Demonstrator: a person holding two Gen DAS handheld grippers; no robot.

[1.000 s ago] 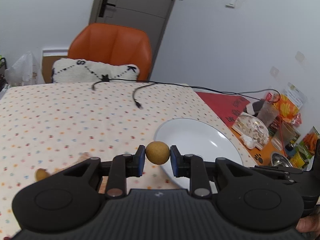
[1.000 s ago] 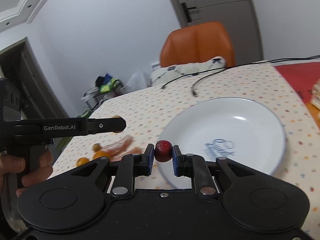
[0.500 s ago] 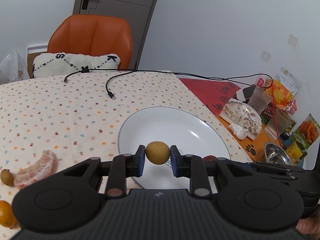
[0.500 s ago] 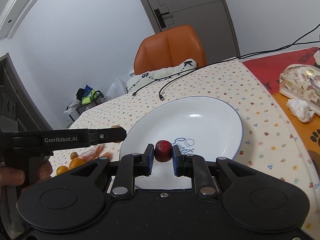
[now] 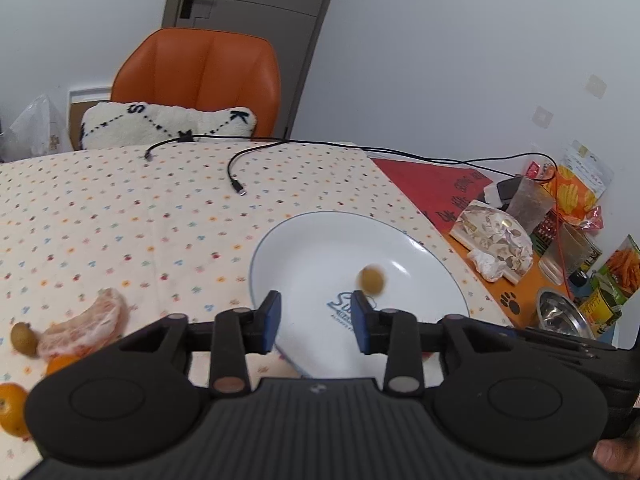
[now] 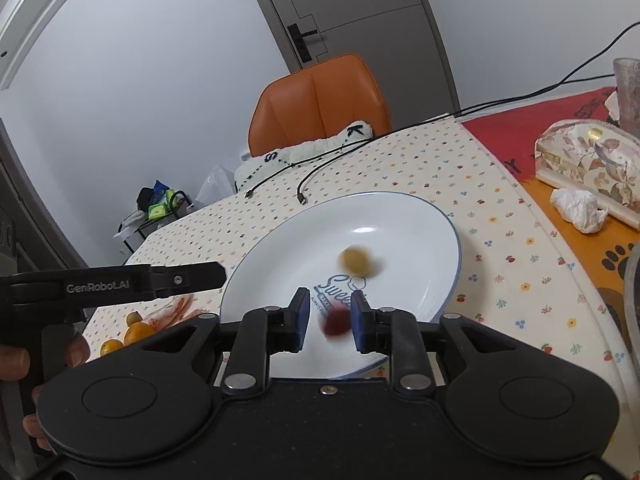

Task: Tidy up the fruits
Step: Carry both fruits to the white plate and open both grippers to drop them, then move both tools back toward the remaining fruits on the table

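Two handheld grippers are hovering over the near edge of a white plate (image 5: 320,248) sitting on a dotted tablecloth (image 5: 120,216). The left gripper (image 5: 316,322) is spreading its blue-padded jaws wide with nothing between them, and a small round yellow-brown fruit (image 5: 372,279), blurred and possibly a longan, is showing over the plate's middle just beyond the right-hand jaw. The right gripper (image 6: 330,320) is also standing with its jaws apart; a blurred dark red fruit (image 6: 336,322) is showing in the gap, close to the right-hand jaw, and whether it is touching the pad cannot be told. In the right wrist view the same yellow-brown fruit is lying farther in, beside the plate's printed lettering. On the cloth to the left of the plate, a peeled citrus segment (image 5: 80,330), a small brownish fruit (image 5: 23,338) and two small oranges (image 5: 12,410) are lying close together. An orange chair (image 5: 200,80) is standing at the far side of the table, and a floral tissue box (image 6: 588,160) is sitting to the right.
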